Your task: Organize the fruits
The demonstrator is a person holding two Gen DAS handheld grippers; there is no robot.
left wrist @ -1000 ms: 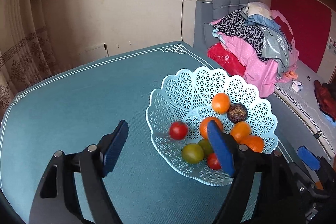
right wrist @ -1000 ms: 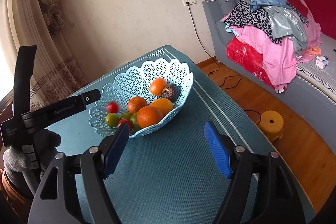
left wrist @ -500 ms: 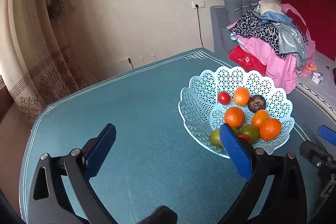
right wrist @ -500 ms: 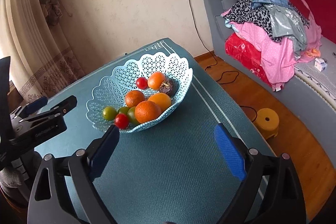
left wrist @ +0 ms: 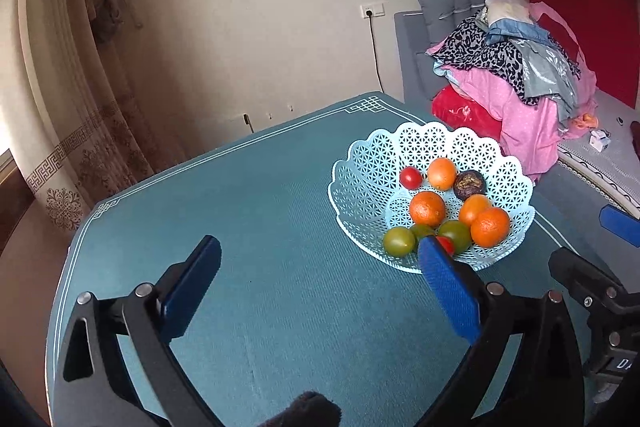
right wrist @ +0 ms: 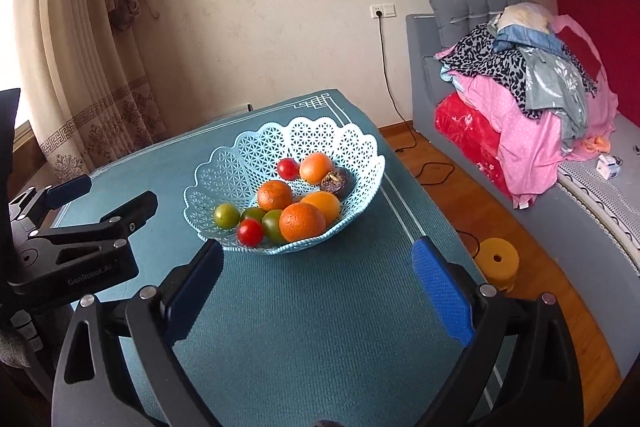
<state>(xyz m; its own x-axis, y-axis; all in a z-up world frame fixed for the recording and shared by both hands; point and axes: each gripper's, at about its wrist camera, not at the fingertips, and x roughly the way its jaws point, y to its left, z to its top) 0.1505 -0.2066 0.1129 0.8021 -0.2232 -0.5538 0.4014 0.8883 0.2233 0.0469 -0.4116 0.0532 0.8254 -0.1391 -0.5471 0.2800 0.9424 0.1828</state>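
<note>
The fruits point(right wrist: 296, 203) sat heaped in the lattice basket point(right wrist: 352, 143) near the surface's point(right wrist: 320, 327) corner. Your left claw point(left wrist: 316, 287) stood wide and empty; your right claw point(right wrist: 320, 291) was opening, nothing between its pads. A low swing could have clipped the rim — tipping the light basket, rolling tomatoes off.

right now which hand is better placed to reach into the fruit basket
Probably the right. The right tongs face the basket nearly head-on, empty, jaws opening. The left tongs point at bare tablecloth, with the basket off to their right side.
</note>
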